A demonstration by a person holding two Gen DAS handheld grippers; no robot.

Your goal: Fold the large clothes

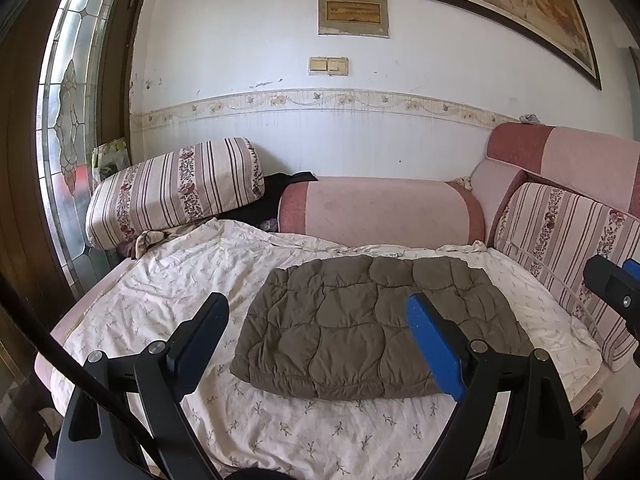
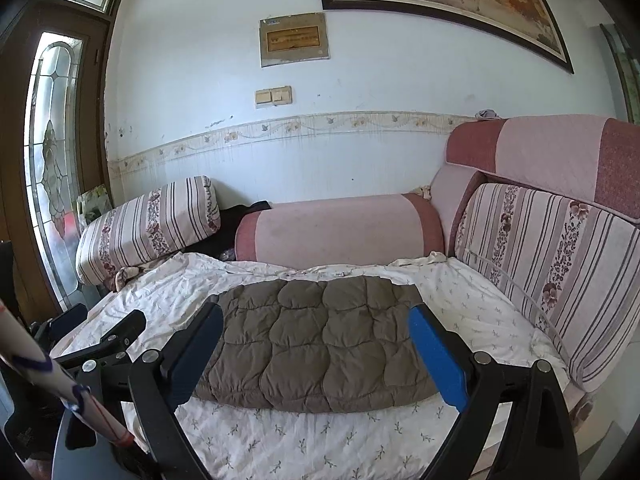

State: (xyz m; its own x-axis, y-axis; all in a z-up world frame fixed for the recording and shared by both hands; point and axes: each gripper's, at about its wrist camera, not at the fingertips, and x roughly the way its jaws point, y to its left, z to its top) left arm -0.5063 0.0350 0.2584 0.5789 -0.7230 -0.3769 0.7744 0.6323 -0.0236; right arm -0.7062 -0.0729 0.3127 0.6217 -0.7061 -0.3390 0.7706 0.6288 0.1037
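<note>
A brown quilted garment (image 1: 372, 326) lies folded in a flat rectangle on the white flowered sheet (image 1: 168, 296) of a sofa bed. It also shows in the right wrist view (image 2: 316, 340). My left gripper (image 1: 320, 308) is open and empty, held above the near edge of the garment. My right gripper (image 2: 316, 320) is open and empty too, above the garment's near side. The right gripper's tip shows at the right edge of the left wrist view (image 1: 612, 284); the left gripper shows at the left of the right wrist view (image 2: 120, 332).
A striped bolster (image 1: 176, 192) lies at the back left, a pink bolster (image 1: 380, 212) along the wall, a striped back cushion (image 1: 568, 248) on the right. Dark clothing (image 1: 280, 192) sits between the bolsters. A glazed wooden door (image 1: 68, 120) stands left.
</note>
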